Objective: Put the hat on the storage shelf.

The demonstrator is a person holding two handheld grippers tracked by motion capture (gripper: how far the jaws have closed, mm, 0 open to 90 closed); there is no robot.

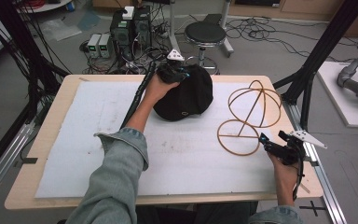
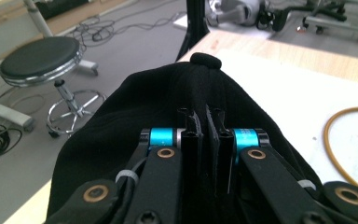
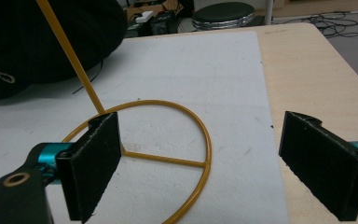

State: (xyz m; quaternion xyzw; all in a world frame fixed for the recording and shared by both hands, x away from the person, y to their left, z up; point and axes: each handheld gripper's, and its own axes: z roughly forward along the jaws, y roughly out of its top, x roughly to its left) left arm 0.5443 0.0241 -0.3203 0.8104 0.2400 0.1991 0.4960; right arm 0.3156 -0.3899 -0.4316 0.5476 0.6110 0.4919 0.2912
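While the black cap (image 1: 186, 95) is lying near the worktop's (image 1: 37, 154) far edge:
Left tongs (image 1: 176, 74): pinching cap fabric.
Right tongs (image 1: 266, 142): gaping wide beside the yellow wire stand (image 1: 248, 119), near the right edge.

Black cap and wire hat stand on the white mat

The black cap (image 1: 186, 95) sits crown-up at upper centre of the high view, brim toward the viewer with a small pale emblem at its front; its crown fabric is pinched into a ridge near the top button; the yellow-brown wire stand (image 1: 249, 116) lies right of centre, a flat ring base, crossbar, slanted rod and open globe of hoops, apart from the cap.
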